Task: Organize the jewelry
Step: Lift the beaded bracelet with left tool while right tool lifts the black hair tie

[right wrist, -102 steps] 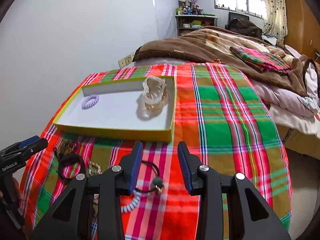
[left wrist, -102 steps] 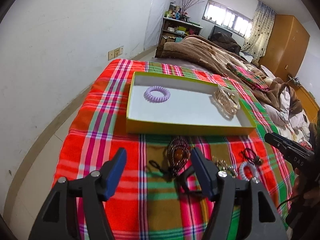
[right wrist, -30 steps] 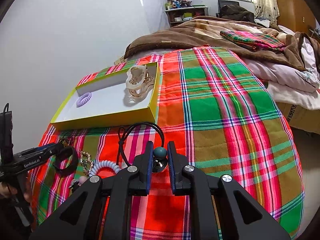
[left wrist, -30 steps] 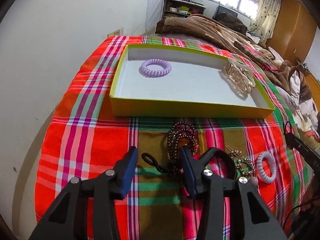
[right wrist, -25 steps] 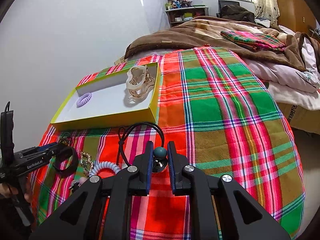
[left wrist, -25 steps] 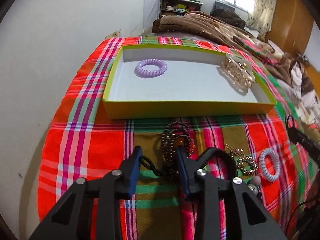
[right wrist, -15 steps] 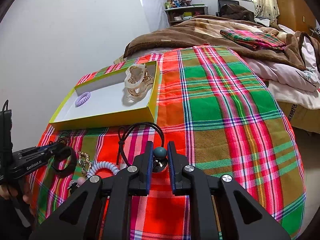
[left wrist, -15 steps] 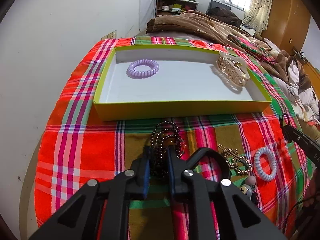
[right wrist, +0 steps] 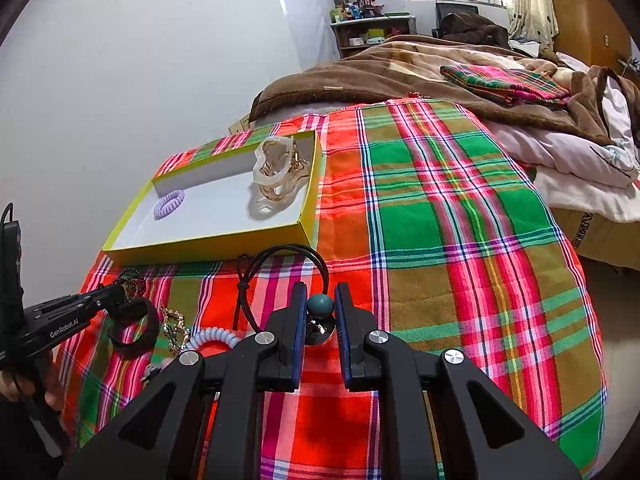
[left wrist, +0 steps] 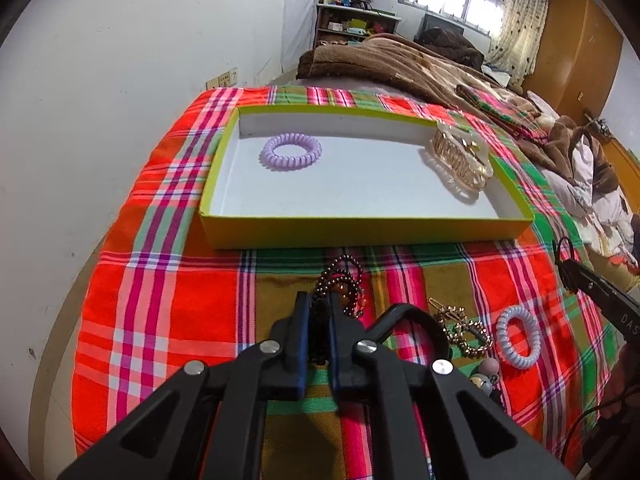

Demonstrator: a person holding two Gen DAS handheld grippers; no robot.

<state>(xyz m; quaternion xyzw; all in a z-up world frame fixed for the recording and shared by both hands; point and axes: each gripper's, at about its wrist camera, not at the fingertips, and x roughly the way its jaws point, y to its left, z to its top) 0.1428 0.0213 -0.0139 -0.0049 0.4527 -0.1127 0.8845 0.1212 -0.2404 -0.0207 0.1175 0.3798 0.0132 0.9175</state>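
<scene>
Left gripper: jaws drawn together on the near end of the dark beaded bracelet, which lies on the plaid cloth with its loops trailing away from the pads toward the box. How much of the strand sits between the pads is hard to judge, since the fingers cover it.

Right gripper: clamped on the teal bead of a black cord hair tie, whose loop fans out ahead on the cloth.

Beyond both lies the yellow-green box, long axis running across the left gripper's line of reach, near wall directly ahead of the bracelet. Inside: a purple coil hair tie at the left and a gold claw clip at the right (middle floor bare). In my judgement the left hand is nearer the box, needing a lift over the near wall.
</scene>
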